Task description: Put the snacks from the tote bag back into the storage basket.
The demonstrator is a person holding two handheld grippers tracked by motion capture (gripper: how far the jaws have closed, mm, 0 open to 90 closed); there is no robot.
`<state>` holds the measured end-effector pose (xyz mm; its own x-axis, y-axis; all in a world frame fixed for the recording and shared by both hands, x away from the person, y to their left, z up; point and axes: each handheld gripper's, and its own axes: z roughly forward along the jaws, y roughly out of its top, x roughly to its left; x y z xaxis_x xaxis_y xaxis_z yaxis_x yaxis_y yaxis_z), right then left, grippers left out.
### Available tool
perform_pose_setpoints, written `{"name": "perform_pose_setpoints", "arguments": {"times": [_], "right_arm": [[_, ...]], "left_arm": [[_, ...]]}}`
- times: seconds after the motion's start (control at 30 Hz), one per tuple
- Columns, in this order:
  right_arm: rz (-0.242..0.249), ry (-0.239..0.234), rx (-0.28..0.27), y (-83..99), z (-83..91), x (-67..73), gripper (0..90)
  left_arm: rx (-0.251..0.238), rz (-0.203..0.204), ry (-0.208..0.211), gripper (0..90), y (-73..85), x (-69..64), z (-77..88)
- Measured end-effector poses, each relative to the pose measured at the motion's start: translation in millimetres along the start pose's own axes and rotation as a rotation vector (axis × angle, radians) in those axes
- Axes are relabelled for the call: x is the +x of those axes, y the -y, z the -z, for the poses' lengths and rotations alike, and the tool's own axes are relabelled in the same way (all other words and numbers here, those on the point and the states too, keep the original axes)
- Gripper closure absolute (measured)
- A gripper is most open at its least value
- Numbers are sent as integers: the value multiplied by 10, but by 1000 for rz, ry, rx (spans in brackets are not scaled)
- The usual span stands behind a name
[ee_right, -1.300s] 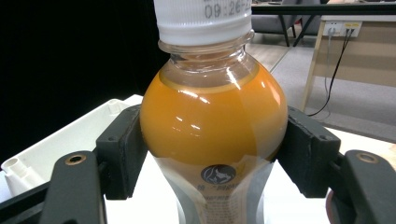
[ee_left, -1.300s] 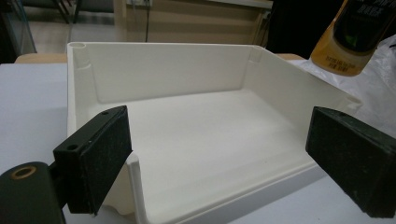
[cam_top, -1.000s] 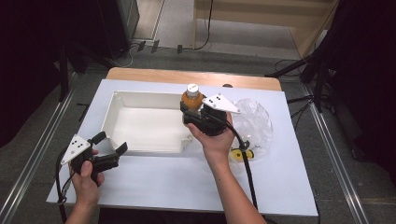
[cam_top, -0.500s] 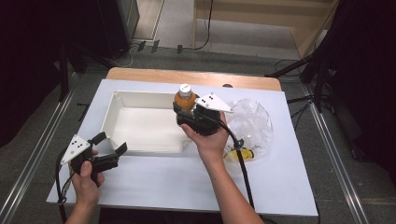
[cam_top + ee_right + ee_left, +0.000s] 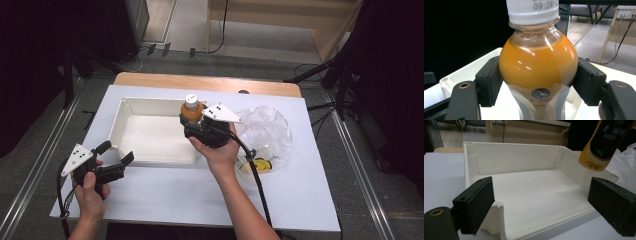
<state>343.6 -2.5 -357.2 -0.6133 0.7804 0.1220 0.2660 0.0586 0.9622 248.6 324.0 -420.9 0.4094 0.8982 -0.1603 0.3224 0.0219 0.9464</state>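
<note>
"09:26" on bottle cap

The worktop is a white board on a wooden table whose far edge shows at twelve o'clock. A white open-topped plastic tray lies on it left of centre. At about three o'clock lies a crumpled clear plastic bag with something yellow at its near edge.

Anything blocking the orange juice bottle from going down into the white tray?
Nothing visible. The right tongs hold the white-capped orange juice bottle above the rectangular white plastic tray, by its right wall; the tray floor below is bare.
</note>
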Motion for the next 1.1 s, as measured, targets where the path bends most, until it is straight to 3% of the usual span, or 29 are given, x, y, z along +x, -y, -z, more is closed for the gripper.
{"name": "perform_pose_setpoints", "arguments": {"times": [1.1], "right_arm": [[-7,27,98,474,-187,-83,310]], "left_arm": [[8,-6,3,73,4,-3,-23]]}}
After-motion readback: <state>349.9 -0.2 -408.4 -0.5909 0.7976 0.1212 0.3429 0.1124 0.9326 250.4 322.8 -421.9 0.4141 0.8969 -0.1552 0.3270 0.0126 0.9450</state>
